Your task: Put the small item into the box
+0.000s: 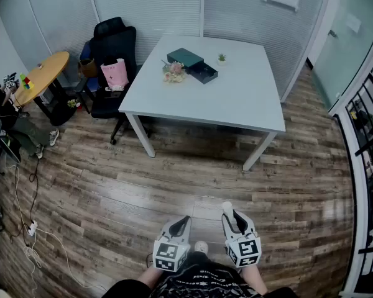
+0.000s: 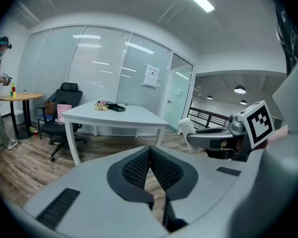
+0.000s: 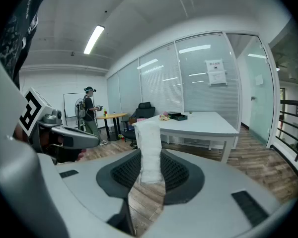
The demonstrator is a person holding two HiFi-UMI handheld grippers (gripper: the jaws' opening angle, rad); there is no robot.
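Observation:
A dark green box (image 1: pixel 185 57) stands at the far side of the white table (image 1: pixel 236 98), with its dark tray (image 1: pixel 203 72) pulled out beside it. Both grippers hang low over the wooden floor, well short of the table. My right gripper (image 1: pixel 231 213) is shut on a small white roll (image 3: pixel 150 150) that sticks up from between its pads; the roll (image 1: pixel 227 208) shows in the head view too. My left gripper (image 2: pixel 150 149) is shut with nothing in it, its pads touching. In the right gripper view the box (image 3: pixel 178 116) is far ahead on the table.
A posy of flowers (image 1: pixel 173 71) and a little potted plant (image 1: pixel 221 58) sit by the box. A black office chair (image 1: pixel 112 48) with a pink bag (image 1: pixel 114 74) stands left of the table, next to a round wooden table (image 1: pixel 42 74). Cables (image 1: pixel 31 234) lie at the floor's left; a railing (image 1: pixel 367 135) runs along the right.

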